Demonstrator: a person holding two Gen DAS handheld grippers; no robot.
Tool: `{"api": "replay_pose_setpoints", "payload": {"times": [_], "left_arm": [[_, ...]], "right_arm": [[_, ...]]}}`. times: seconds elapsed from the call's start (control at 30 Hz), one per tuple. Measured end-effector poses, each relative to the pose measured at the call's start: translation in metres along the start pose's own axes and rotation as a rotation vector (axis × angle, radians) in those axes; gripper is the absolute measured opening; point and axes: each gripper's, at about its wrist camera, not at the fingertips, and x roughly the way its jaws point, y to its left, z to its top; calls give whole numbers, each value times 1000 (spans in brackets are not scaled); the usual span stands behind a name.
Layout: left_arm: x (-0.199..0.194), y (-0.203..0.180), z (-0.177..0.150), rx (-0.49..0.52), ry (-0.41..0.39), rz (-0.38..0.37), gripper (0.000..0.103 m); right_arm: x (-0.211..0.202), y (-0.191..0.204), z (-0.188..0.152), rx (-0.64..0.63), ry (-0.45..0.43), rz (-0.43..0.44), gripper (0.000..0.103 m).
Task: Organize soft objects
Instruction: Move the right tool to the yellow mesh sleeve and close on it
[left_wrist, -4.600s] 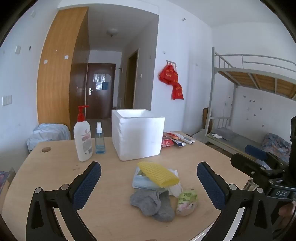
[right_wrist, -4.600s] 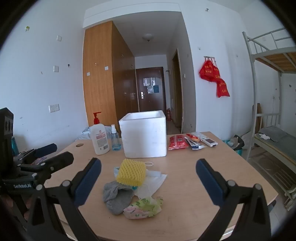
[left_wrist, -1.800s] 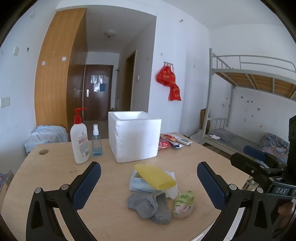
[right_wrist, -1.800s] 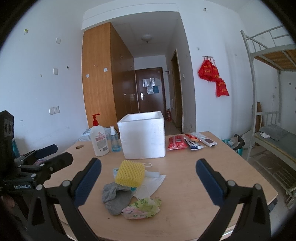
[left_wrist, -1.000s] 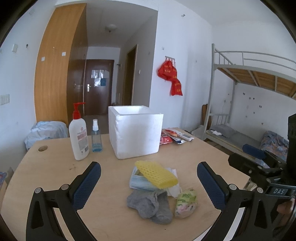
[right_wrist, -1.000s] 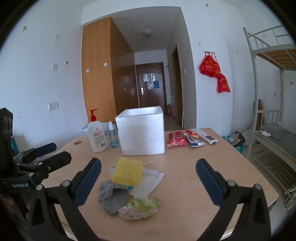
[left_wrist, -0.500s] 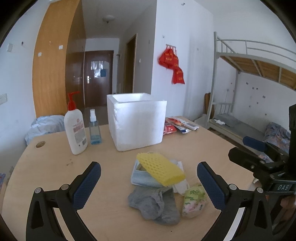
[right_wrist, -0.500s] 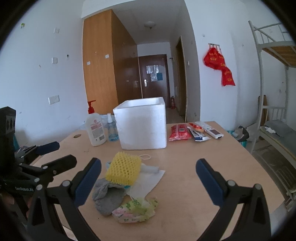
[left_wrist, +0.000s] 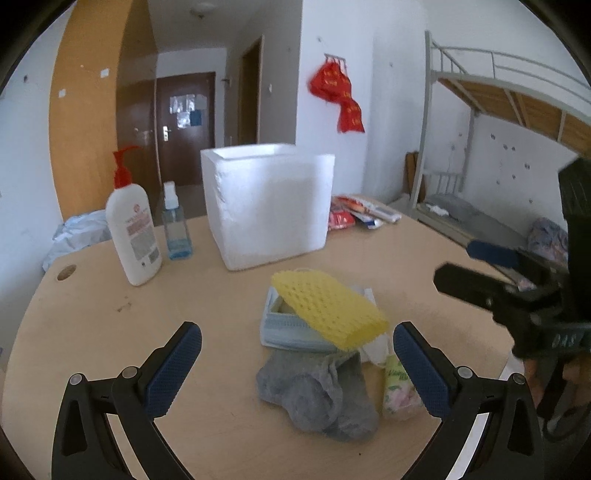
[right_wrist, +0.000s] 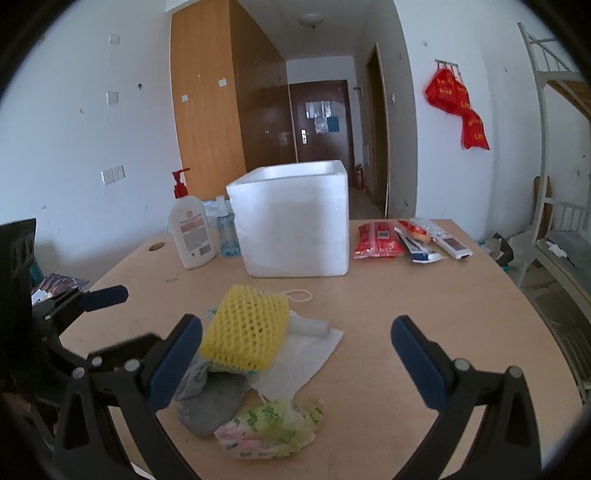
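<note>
A pile of soft things lies on the wooden table (left_wrist: 92, 325): a yellow foam net (left_wrist: 327, 304) on a blue face mask (left_wrist: 284, 330), a grey sock (left_wrist: 317, 391), a green-pink tissue pack (left_wrist: 397, 387) and white paper (right_wrist: 314, 349). The pile also shows in the right wrist view, with the yellow net (right_wrist: 245, 328), the sock (right_wrist: 210, 402) and the tissue pack (right_wrist: 269, 430). Behind stands a white foam box (left_wrist: 267, 205) (right_wrist: 293, 218). My left gripper (left_wrist: 297, 360) is open just above the pile. My right gripper (right_wrist: 295, 354) is open, to the pile's right.
A lotion pump bottle (left_wrist: 133, 225) and a small blue spray bottle (left_wrist: 175, 227) stand left of the box. Red snack packets and a remote (right_wrist: 406, 238) lie to the box's right. A bunk bed (left_wrist: 498, 110) stands far right. The table's near edge is close.
Both grippers have moved forward and lower toward the pile, which now looks larger and nearer. Both stay open and empty.
</note>
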Motion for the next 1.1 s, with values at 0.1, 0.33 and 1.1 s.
{"api": "replay_pose_setpoints", "payload": {"times": [0.1, 0.33, 1.1], "left_arm": [[6, -3, -5, 26, 33, -11, 103], [22, 6, -13, 35, 87, -2, 103], [70, 24, -25, 2, 256, -104, 81]], "right_arm": [[4, -5, 0, 14, 9, 7, 103], [19, -7, 4, 10, 39, 38, 103], [97, 13, 7, -63, 260, 149, 88]]}}
